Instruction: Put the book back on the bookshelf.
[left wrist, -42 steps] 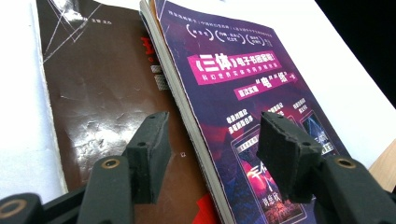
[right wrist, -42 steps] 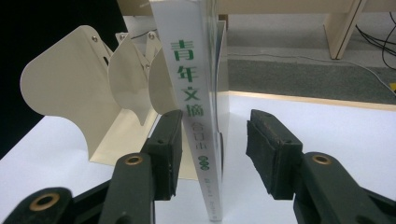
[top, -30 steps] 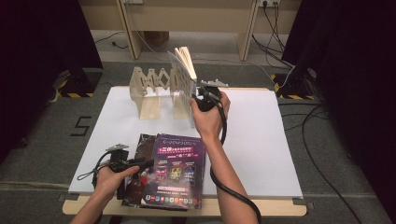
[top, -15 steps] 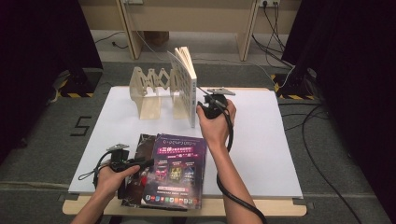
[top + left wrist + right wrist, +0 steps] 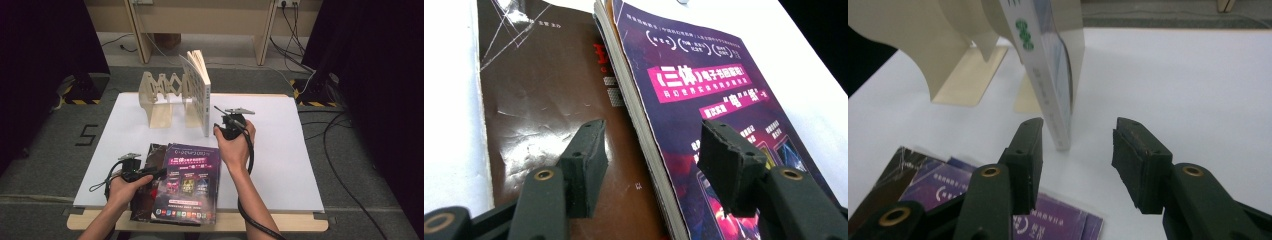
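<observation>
Work in hand: books are being stood one by one in the wooden rack [image 5: 165, 92] at the far left of the worktop [image 5: 280, 150].
Standing book: a white book [image 5: 200, 90] stands upright against the right end of the rack, its spine toward the near side and its top pages fanned a little.
Right tool: the right tool [image 5: 222, 131] sits just near of the white book's foot. In the right gripper view [image 5: 1075, 162] its jaws are spread, with the lower corner of the spine [image 5: 1060, 135] ahead of the gap and nothing pinched.
Left tool: the left tool [image 5: 157, 172] lies low at the near left. In the left gripper view [image 5: 649, 155] its jaws are spread to either side of the page edge of the purple book [image 5: 704, 115], not pressing on it.
Stack: the purple book [image 5: 192, 182] lies flat on a dark brown book [image 5: 539, 100] at the near edge, left of centre.
Step, as I judge it: the white book looks placed and the right tool free of it; the purple book is next.
Next move calls for: closing the left tool on the purple book's edge alone, so the brown one stays down, then lifting and turning it upright.
Risk: the white book leans on one support and may tip if nudged.
</observation>
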A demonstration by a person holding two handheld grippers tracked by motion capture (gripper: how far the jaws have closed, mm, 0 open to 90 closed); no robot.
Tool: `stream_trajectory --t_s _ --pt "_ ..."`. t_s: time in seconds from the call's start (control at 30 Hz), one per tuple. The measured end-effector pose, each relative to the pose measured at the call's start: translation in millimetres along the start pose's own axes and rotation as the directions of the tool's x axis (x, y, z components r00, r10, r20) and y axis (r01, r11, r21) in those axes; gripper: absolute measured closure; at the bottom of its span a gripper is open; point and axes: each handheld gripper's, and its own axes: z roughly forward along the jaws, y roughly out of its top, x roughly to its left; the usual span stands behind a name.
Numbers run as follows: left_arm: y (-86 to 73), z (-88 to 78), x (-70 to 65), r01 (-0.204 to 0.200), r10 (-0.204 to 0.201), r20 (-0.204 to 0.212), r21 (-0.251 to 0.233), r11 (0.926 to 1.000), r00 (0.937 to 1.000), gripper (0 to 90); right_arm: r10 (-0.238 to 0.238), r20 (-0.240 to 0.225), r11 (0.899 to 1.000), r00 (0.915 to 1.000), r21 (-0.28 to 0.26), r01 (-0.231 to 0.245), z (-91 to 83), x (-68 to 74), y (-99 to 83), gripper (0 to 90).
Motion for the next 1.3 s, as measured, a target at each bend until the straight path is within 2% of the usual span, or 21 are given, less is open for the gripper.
stream_trajectory --t_s 0.13,0.27,0.43,0.63,0.73,0.83,0.97,1.0,1.03,1.1,1.3 --pt "0.6 3.3 -0.2 0.01 -0.01 0.004 -0.002 0.9999 0.9999 43.9 -0.005 -0.016 0.999 0.9999 0.047 0.006 4.6 -0.4 -12.4 55.1" --pt "0.4 7.2 0.2 0.012 -0.012 0.001 0.004 0.9999 0.9999 44.7 0.021 -0.037 0.995 0.9991 0.094 -0.018 10.5 -2.6 -27.0 55.1" --pt "1.4 9.8 -0.7 0.015 -0.015 -0.006 0.003 0.9999 0.9999 46.3 0.047 -0.045 0.985 0.9979 0.168 -0.039 20.3 -5.4 -49.7 55.0" --pt "2.5 13.8 -3.9 0.017 -0.017 -0.002 0.012 0.9998 0.9999 49.3 0.063 -0.062 0.974 0.9961 0.22 -0.048 26.1 -6.1 -67.9 54.5" --pt "2.1 16.3 -6.2 0.032 -0.032 0.019 0.021 0.9993 0.9993 51.1 0.068 -0.067 0.97 0.9954 0.238 -0.05 28.0 -6.3 -73.8 54.5" --pt "2.3 16.9 -7.9 0.029 -0.029 0.012 0.021 0.9994 0.9995 52.3 0.074 -0.075 0.966 0.9944 0.255 -0.053 29.8 -4.5 -78.9 54.5" --pt "3.9 14.0 -10.2 0.044 -0.044 0.022 0.003 0.999 0.9988 55.1 0.078 -0.081 0.961 0.9937 0.272 -0.053 32.7 -3.1 -84.0 54.5" --pt "4.8 13.2 -11.3 0.051 -0.051 0.035 -0.005 0.9987 0.9981 55.7 0.082 -0.086 0.959 0.9929 0.278 -0.055 33.8 -2.4 -85.5 54.3" --pt "5.7 12.3 -12.7 0.05 -0.05 0.038 -0.007 0.9987 0.998 55.9 0.067 -0.087 0.963 0.9939 0.267 -0.042 34.9 -1.8 -87.3 54.2" --pt "6.7 11.1 -15.2 0.046 -0.045 0.038 -0.014 0.9989 0.9983 55.8 0.073 -0.079 0.963 0.9942 0.266 -0.049 34.6 0.4 -87.4 53.3" --pt "6.4 7.1 -20.1 0.072 -0.07 0.051 -0.049 0.9962 0.9962 56.9 0.07 -0.081 0.964 0.9943 0.261 -0.046 34.5 0.1 -88.5 53.3"
